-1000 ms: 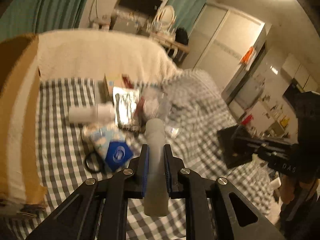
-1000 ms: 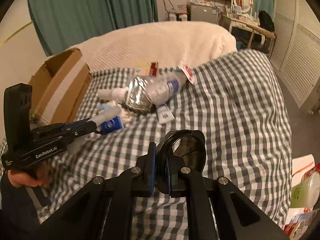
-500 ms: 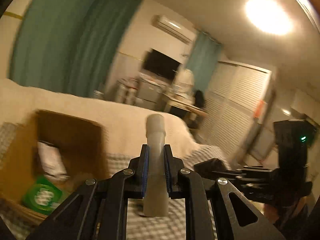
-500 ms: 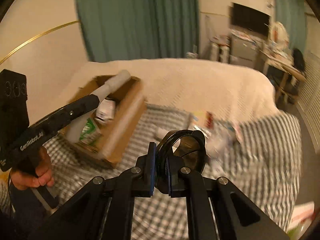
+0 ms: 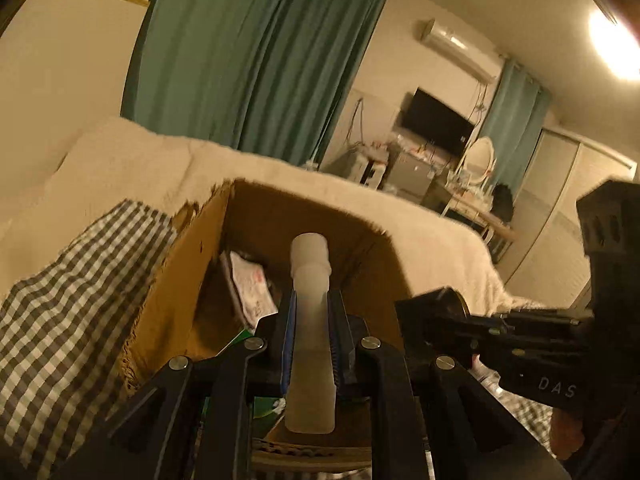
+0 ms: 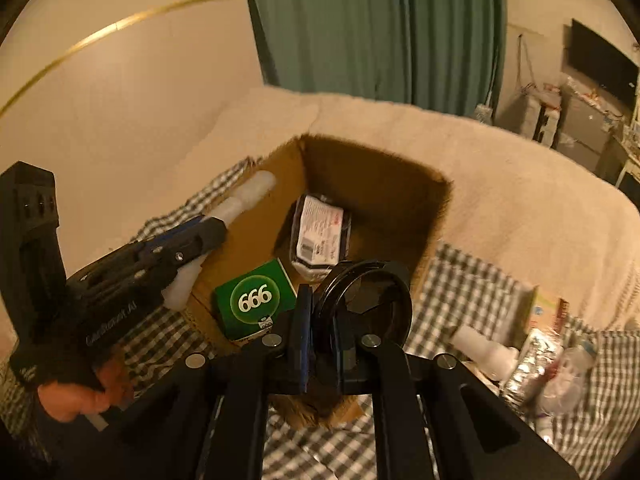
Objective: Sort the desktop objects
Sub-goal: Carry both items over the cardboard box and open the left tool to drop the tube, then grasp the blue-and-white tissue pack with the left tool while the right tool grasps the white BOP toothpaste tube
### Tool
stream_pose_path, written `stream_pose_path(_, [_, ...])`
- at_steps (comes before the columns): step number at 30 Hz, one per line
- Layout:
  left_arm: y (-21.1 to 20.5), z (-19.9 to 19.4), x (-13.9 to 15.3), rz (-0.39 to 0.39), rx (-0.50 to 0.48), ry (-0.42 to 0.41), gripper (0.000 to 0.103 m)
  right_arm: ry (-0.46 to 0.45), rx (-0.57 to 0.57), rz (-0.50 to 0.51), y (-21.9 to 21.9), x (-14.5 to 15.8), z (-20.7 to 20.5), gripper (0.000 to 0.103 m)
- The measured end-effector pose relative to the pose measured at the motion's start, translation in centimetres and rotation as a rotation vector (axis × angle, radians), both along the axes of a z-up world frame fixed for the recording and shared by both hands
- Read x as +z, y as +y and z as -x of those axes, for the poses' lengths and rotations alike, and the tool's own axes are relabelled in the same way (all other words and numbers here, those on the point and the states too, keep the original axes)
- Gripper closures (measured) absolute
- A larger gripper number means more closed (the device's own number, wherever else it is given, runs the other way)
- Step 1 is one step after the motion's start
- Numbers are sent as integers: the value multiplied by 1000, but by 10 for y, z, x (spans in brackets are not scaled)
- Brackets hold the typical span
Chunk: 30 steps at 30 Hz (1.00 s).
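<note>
Left gripper [image 5: 312,332] first: through its own camera I see its jaws closed on a pale translucent tube [image 5: 311,320], which stands up between the pads, cap end pointing into the open cardboard box [image 5: 192,280]. A white pouch [image 5: 250,284] leans against the box's inner wall. A second ago this camera looked at the clutter on the checked bedspread [image 5: 60,312]; now the box fills the middle, so I have carried the tube across.

From the right wrist view, the right gripper [image 6: 320,320] is clamped on the rim of a black ring-shaped lid [image 6: 366,304], held just over the near edge of the box. Inside lie a green carton [image 6: 256,300] marked 666 and the white-labelled pouch. The tube sits beside the box's left wall, not clearly over the opening. Earlier this view showed the pile; that now lies off to the right.

I judge this the drop-off step: next I must bring both items over the opening and release.
</note>
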<state>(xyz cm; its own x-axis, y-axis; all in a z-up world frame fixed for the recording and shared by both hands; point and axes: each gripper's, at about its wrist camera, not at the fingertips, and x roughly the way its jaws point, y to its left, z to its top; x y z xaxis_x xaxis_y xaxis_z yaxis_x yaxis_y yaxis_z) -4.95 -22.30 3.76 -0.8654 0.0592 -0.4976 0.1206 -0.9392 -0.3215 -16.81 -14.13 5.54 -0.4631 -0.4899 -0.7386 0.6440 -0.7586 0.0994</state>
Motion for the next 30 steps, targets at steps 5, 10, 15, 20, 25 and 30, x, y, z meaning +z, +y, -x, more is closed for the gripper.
stream_pose_path(5, [1, 12, -18, 0, -5, -59, 86, -22, -3, -44, -11, -16, 12, 94])
stream_pose_path(10, [4, 13, -24, 13, 22, -111, 81, -50, 21, -66, -4, -15, 6, 72])
stream_pose_path(15, [0, 10, -19, 13, 59, -100, 42, -31, 17, -84, 2, -7, -5, 69])
stream_pose_path(20, [9, 9, -12, 30, 32, -87, 40, 26, -68, -69, 36, 7, -17, 69])
stream_pose_path(25, [44, 6, 3, 53, -51, -61, 37, 82, -247, -70, 113, 18, -36, 69])
stream_pose_path(30, [110, 2, 19, 66, -210, -14, 27, 83, -397, -109, 192, 17, -54, 69])
